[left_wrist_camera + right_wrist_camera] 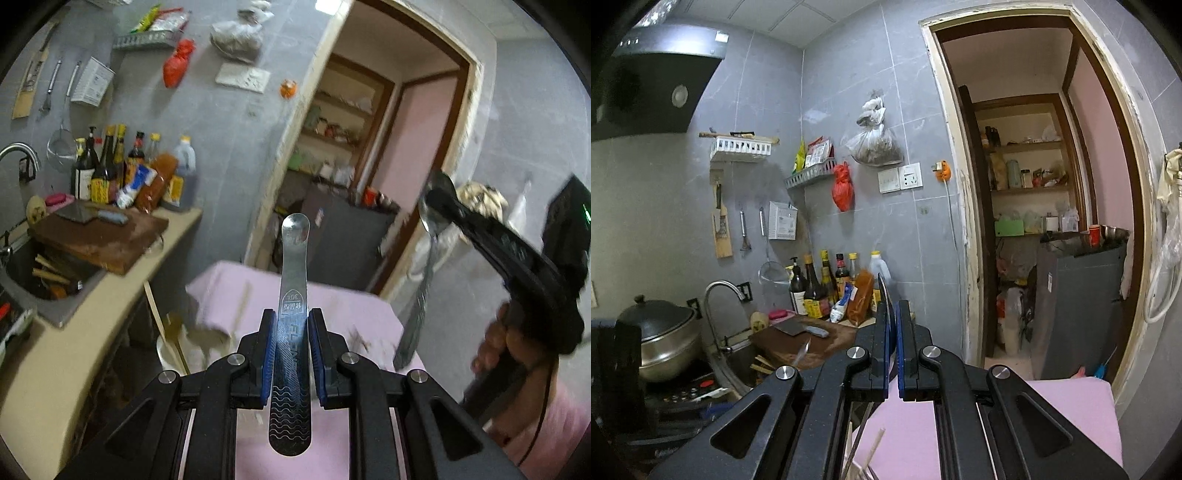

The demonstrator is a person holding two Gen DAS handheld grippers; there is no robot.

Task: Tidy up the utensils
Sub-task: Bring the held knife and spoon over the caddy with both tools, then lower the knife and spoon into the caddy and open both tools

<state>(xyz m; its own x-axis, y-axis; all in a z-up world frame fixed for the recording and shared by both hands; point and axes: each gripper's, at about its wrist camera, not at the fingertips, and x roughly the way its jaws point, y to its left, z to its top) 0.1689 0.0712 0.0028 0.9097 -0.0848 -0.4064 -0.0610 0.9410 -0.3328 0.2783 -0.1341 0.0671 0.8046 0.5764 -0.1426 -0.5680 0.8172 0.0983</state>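
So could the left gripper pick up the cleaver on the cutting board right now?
Probably not: the left gripper is already shut on a steel spoon, and the cleaver lies off across the counter.

In the left wrist view, the spoon (294, 291) lies lengthwise between the left tool (292, 343) pads, bowl end pointing to twelve o'clock, above the cloth-covered table (332, 306). At three o'clock the right tool (448, 206) holds a second spoon (424, 266), handle hanging toward six. At nine o'clock the desk (122, 291) carries a cutting board (107, 236) with a cleaver (92, 216) on it; bottles (110, 170) stand behind the board, and the sink (48, 273) lies left of it. The doorway (369, 166) opens at twelve.
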